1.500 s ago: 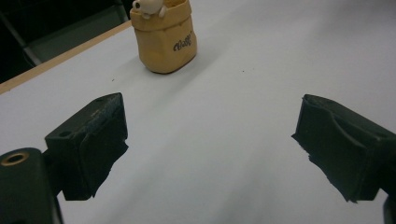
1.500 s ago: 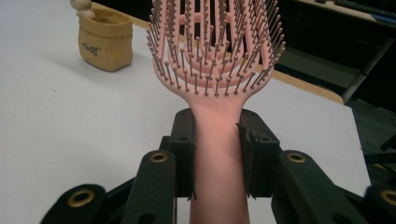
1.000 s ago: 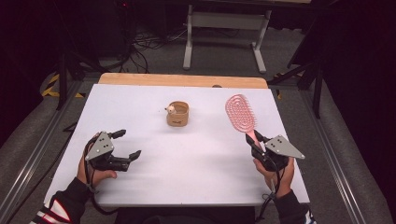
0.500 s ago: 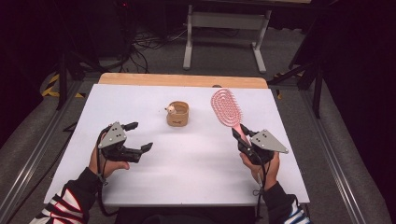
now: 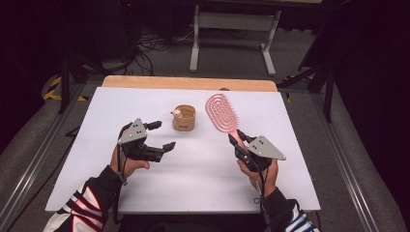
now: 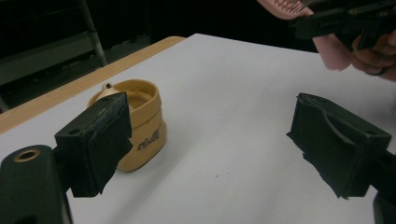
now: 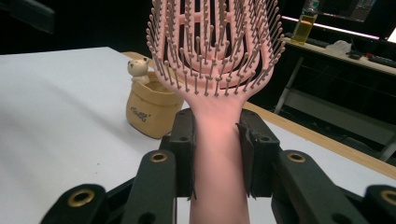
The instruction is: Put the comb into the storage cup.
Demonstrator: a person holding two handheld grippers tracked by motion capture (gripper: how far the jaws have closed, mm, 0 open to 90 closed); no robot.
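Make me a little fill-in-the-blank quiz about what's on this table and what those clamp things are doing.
1. The right hand-held gripper is shut on the handle of a pink ____.
2. The left hand-held gripper is ____ and holds nothing.
3. The small tan cup stands on the ____ table.
4. A tiny ____ figure sits on the cup's rim.

Missing words: hairbrush; open; white; bear

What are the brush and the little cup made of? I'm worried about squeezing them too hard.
The pink hairbrush looks like moulded plastic, smooth and matte, with thin pins. The tan cup looks plastic or resin, with printed lettering; it could be ceramic.
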